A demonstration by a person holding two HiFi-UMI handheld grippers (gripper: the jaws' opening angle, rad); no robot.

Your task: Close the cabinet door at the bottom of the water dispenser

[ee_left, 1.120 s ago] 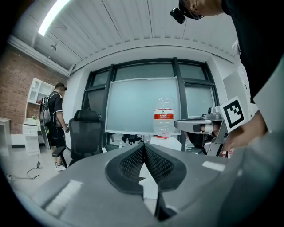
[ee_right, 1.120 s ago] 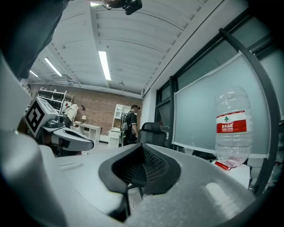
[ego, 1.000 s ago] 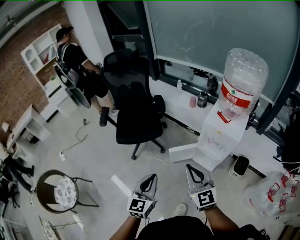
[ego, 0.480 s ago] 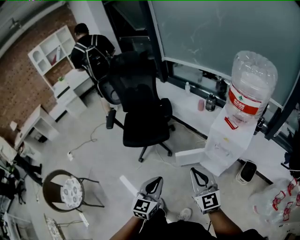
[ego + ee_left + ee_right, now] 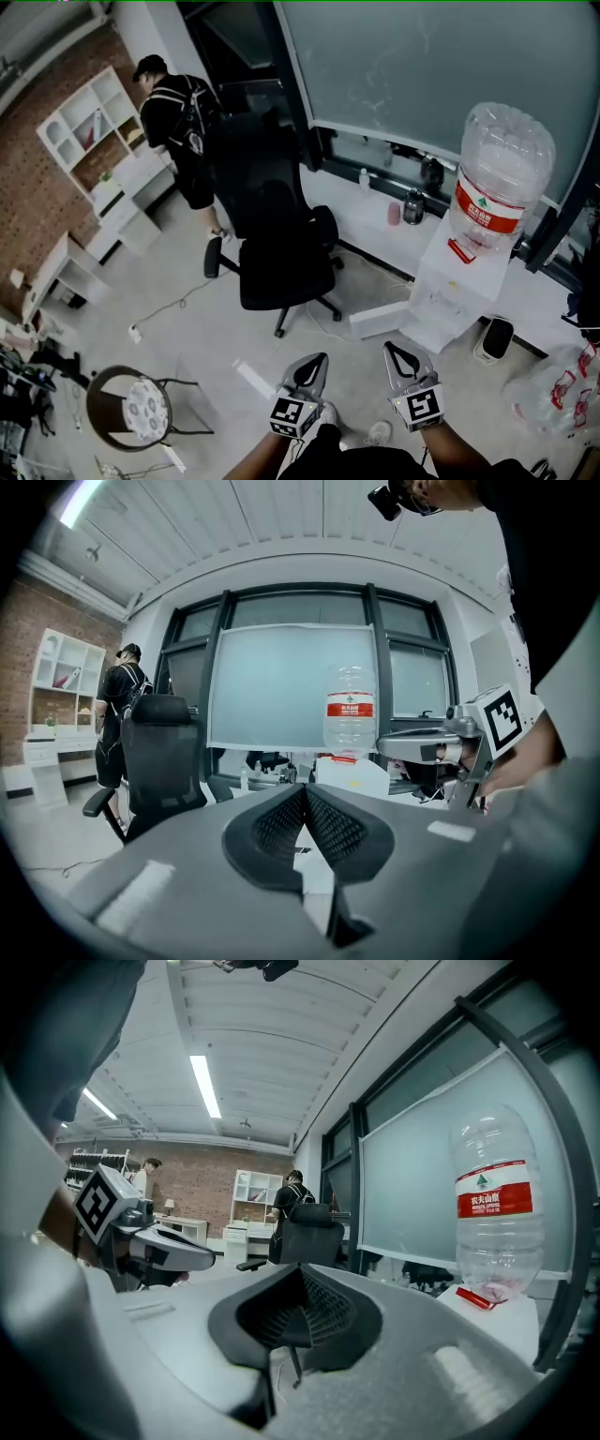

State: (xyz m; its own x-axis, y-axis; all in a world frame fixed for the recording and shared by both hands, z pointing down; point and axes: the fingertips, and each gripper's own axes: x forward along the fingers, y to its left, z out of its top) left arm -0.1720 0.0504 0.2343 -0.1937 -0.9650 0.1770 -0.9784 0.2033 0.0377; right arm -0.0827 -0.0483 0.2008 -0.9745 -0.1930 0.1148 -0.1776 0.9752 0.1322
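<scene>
Looking down in the head view: finds the water dispenser [image 5: 448, 292] at the right by the far window ledge, with a large bottle [image 5: 502, 178] on top. Finds its cabinet door [image 5: 380, 319] at the bottom wide open, jutting left over the floor [image 5: 187, 319]. Places the left gripper [image 5: 314, 364] and the right gripper [image 5: 396, 352] side by side at the near edge, aimed toward the dispenser yet well apart from the door. Notes a black office chair [image 5: 272, 234] left of the door and a person [image 5: 178, 117] far off by the white shelves [image 5: 84, 155].

Turning to the left gripper view: shows the jaws pressed together with nothing between them, and the dispenser and bottle straight ahead, beyond the tips.

Moving to the right gripper view: shows the jaws likewise closed tip to tip and empty, with the bottle off to the right.

Judging progress: nothing done yet, door untouched. Still to do: close the gap, set a tip against the door's outer face, and swing it back flush with the cabinet front.
</scene>
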